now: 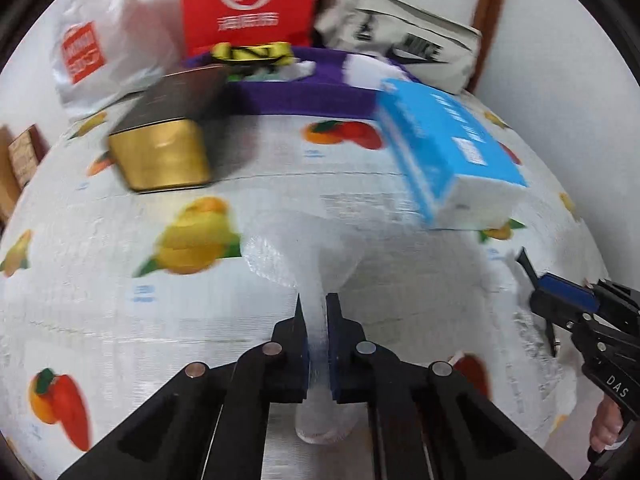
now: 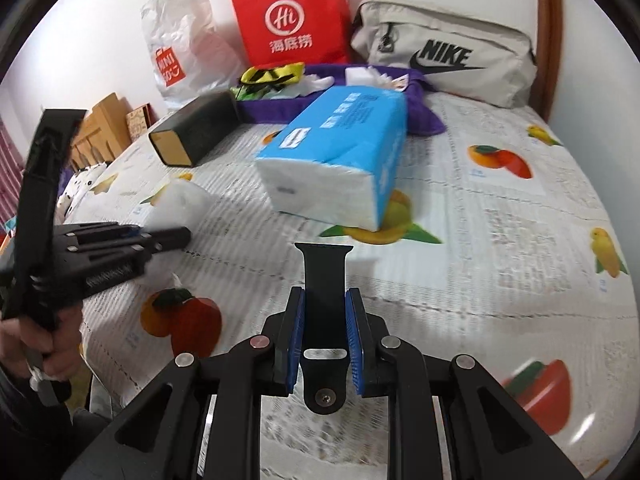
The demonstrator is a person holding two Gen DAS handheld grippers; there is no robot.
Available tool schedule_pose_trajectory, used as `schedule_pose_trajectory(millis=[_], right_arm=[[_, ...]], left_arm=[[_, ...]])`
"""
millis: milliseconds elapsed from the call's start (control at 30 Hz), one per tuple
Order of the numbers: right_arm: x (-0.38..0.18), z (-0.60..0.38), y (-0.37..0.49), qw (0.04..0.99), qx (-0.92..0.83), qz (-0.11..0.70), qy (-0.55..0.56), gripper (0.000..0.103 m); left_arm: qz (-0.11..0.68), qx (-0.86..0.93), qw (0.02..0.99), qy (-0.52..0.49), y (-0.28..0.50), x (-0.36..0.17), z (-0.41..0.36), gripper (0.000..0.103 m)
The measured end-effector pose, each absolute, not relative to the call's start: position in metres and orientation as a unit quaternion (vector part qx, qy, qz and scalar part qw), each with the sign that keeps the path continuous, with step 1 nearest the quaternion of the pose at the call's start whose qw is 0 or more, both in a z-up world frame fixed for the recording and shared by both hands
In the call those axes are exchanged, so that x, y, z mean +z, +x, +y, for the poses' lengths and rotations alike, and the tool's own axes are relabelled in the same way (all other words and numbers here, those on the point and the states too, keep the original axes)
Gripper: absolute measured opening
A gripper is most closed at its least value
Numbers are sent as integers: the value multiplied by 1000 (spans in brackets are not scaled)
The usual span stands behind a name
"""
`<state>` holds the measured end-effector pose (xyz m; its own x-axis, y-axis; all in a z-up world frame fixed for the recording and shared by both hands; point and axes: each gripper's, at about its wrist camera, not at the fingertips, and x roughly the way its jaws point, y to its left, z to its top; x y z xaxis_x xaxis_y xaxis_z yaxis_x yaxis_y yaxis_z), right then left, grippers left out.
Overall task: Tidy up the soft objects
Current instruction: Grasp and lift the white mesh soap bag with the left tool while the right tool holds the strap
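The left gripper (image 1: pixel 316 308) is pinching a bunched piece of clear bubble wrap (image 1: pixel 298 254) between nearly closed jaws, low over the near part of the fruit-print tablecloth (image 2: pixel 500 216), while the right gripper (image 2: pixel 325 300) is clamping a black watch strap (image 2: pixel 325 276) at a narrow opening. Both soft pieces are being carried, not yet put away. Judging by that, the sorting is only partly done: the blue tissue pack (image 2: pixel 340 148) and the black-and-gold box (image 2: pixel 192 136) are lying loose farther off, before the purple cloth (image 2: pixel 424 116), where small items are already gathering.
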<state>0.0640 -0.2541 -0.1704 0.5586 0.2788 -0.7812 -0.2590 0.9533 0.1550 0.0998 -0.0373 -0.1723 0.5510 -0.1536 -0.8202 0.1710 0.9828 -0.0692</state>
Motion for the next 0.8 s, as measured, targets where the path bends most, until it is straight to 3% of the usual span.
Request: schedule_pose_trajectory(millis=[367, 800], right_arm=[[-182, -241, 84, 870, 148, 470, 3, 20], [-186, -244, 92, 867, 156, 473, 23, 21]], left_arm=[[467, -61, 881, -49, 112, -171, 31, 7], [473, -61, 876, -70, 126, -177, 40, 7]])
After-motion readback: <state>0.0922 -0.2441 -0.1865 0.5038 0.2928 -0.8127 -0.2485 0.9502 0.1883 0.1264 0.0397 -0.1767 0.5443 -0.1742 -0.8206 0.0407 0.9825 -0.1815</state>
